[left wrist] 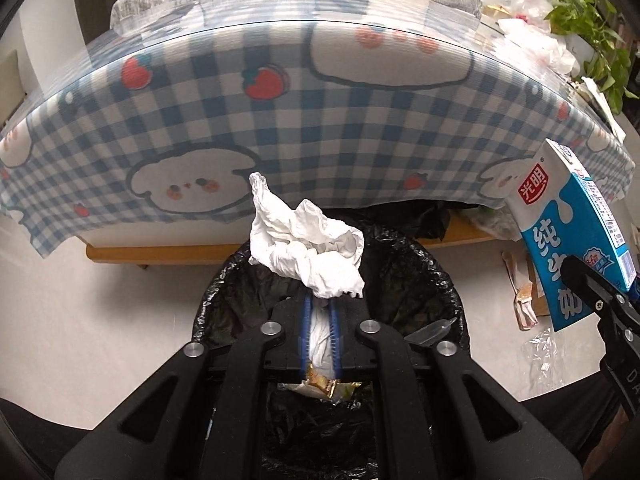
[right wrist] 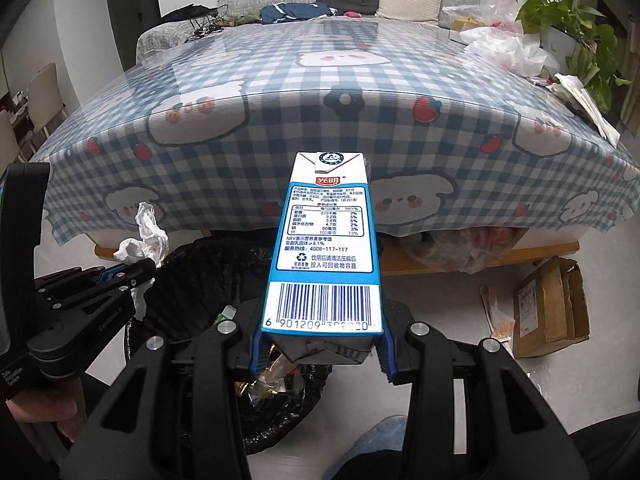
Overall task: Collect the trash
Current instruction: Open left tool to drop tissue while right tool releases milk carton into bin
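My left gripper is shut on a crumpled white tissue, which bulges out above the blue pads. It hangs over the open mouth of a black-lined trash bin, where a gold wrapper lies inside. My right gripper is shut on the bottom end of a blue and white milk carton, held upright and tilted away over the bin's right side. In the right wrist view the left gripper with its tissue shows at the left. The carton shows at the right of the left wrist view.
A table under a blue checked cloth stands just behind the bin. Plastic bags and a plant sit at its far right. On the floor to the right lie an open cardboard box and loose wrappers.
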`<action>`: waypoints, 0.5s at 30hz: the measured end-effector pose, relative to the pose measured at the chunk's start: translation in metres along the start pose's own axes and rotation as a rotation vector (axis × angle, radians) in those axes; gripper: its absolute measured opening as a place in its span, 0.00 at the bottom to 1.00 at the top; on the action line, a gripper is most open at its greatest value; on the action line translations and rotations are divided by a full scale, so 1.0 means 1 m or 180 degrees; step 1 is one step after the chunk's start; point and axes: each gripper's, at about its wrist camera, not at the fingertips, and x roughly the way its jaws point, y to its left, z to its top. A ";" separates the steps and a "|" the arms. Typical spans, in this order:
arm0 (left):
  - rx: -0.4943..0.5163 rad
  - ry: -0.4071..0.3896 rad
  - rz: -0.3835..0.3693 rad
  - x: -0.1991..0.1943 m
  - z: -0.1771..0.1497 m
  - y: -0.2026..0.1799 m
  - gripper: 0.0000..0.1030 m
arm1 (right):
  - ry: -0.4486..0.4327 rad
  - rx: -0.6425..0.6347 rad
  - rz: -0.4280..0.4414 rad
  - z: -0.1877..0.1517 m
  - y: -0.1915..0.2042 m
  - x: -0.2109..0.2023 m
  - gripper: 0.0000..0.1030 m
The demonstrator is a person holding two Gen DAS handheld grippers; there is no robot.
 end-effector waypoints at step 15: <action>-0.0108 -0.0097 0.0127 -0.016 -0.008 0.026 0.85 | 0.0039 -0.0080 0.0150 0.001 0.026 0.005 0.39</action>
